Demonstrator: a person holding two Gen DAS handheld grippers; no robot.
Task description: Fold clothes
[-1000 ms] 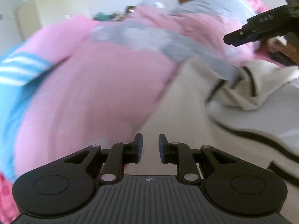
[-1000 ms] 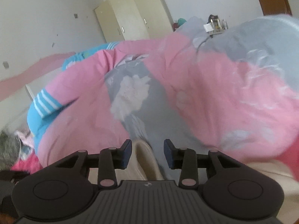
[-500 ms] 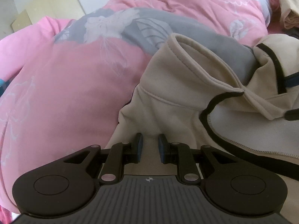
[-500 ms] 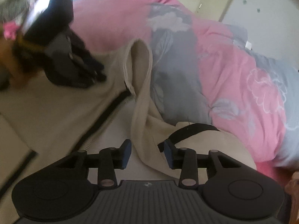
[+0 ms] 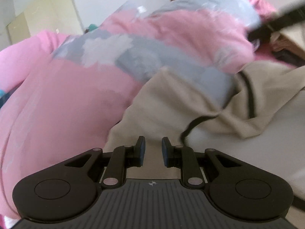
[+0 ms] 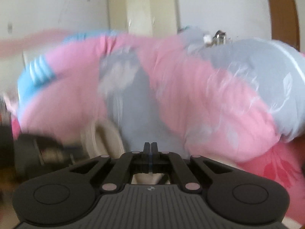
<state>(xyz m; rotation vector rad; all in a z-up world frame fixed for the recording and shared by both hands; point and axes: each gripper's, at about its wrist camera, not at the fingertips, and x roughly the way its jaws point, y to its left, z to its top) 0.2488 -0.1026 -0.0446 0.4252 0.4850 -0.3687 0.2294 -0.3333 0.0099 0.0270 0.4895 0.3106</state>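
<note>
A beige garment (image 5: 190, 99) with black trim lies crumpled on the bed against a pink and grey duvet (image 5: 76, 95). My left gripper (image 5: 153, 148) hovers over its near edge. The pads stand a small gap apart, and cloth shows through the gap with none pinched. In the blurred right wrist view my right gripper (image 6: 150, 145) is shut, pads pressed together. A fold of the beige garment (image 6: 103, 139) rises just to its left, and beige cloth shows under the fingers. The right gripper (image 5: 276, 22) appears as a dark blur at the top right.
The bulky duvet (image 6: 209, 95) fills the space ahead. A blue striped cloth (image 6: 36, 72) lies at its left end. A cream wardrobe (image 6: 144, 13) and a brown door (image 6: 282, 15) stand by the far wall. A hand (image 5: 282, 45) shows at the right.
My right gripper's jaws, apart around a fold of the beige garment, have closed. Its view swung from looking down at the garment up to the duvet. The left view shifted and blurred.
</note>
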